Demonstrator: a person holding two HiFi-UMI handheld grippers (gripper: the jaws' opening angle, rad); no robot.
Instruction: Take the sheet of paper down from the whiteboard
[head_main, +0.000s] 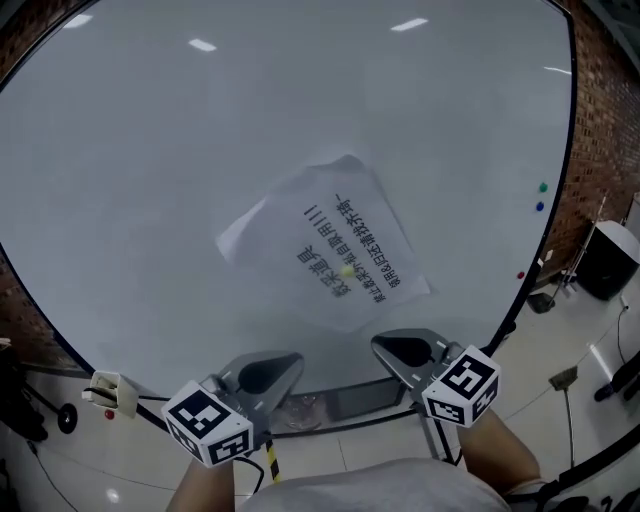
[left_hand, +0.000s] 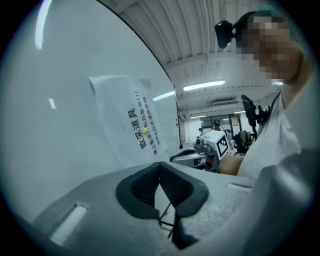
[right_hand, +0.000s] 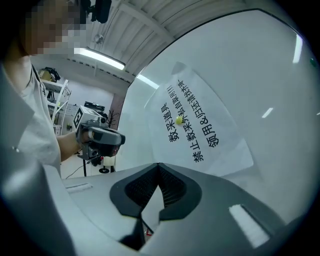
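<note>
Up on the whiteboard (head_main: 150, 150), the sheet of paper (head_main: 325, 245) hangs tilted under a small yellow magnet (head_main: 347, 271); near the whiteboard's lower edge, the left hand-held gripper (head_main: 264, 376) and right hand-held gripper (head_main: 407, 352) are closed, empty.

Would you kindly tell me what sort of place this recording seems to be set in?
Probably a lab or workshop-style workspace: a large whiteboard with a printed sheet of paper stuck on it, a bare brick wall beside it, and a strip light under a ribbed ceiling.
</note>
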